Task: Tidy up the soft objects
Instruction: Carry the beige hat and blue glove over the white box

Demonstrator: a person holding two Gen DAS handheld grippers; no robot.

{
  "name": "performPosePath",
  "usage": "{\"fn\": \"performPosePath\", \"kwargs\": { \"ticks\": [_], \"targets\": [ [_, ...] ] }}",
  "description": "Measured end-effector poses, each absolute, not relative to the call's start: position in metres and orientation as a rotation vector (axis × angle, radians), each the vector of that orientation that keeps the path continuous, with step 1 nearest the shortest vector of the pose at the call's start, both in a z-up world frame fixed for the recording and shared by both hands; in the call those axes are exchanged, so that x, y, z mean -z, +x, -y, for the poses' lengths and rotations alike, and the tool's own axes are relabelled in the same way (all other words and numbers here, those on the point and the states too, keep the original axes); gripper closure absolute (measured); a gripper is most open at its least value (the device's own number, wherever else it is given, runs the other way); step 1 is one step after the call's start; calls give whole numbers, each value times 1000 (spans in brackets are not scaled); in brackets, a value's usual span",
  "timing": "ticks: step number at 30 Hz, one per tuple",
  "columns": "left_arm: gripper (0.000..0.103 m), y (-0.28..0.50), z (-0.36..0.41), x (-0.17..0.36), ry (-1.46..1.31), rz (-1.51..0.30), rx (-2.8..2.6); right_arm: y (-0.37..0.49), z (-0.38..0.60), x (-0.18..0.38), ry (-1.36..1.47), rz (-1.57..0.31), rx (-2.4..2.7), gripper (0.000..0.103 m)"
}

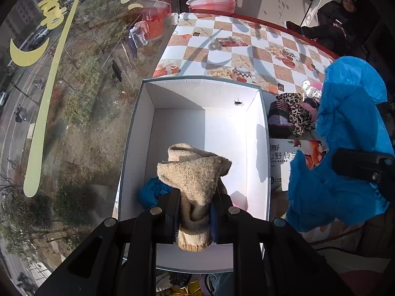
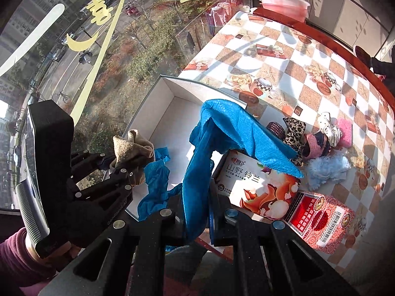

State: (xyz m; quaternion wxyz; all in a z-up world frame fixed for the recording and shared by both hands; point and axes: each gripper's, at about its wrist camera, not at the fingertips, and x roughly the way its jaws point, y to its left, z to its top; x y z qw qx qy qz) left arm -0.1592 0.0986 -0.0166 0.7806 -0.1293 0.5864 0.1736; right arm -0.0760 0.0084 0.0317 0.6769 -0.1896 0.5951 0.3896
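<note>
We've got the white box (image 1: 197, 128) sitting on the checkered worktop (image 1: 246, 46). Our right gripper (image 2: 196, 212) has its jaws pinching the blue cloth (image 2: 222, 133) at 3 o'clock of the box, while our left gripper (image 1: 195, 212) pinches the beige sock (image 1: 195, 172) over it.

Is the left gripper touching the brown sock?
Touching. The left wrist view shows the left gripper with its jaws squeezing the sock from both sides.
</note>
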Motion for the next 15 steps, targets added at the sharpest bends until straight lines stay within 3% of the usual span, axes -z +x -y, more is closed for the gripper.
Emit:
{"fn": "performPosePath", "kwargs": {
  "ticks": [15],
  "targets": [
    [82, -155, -109, 22, -300, -1271, -396, -73, -32, -27, -463, -1335, -909, 90]
  ]
}}
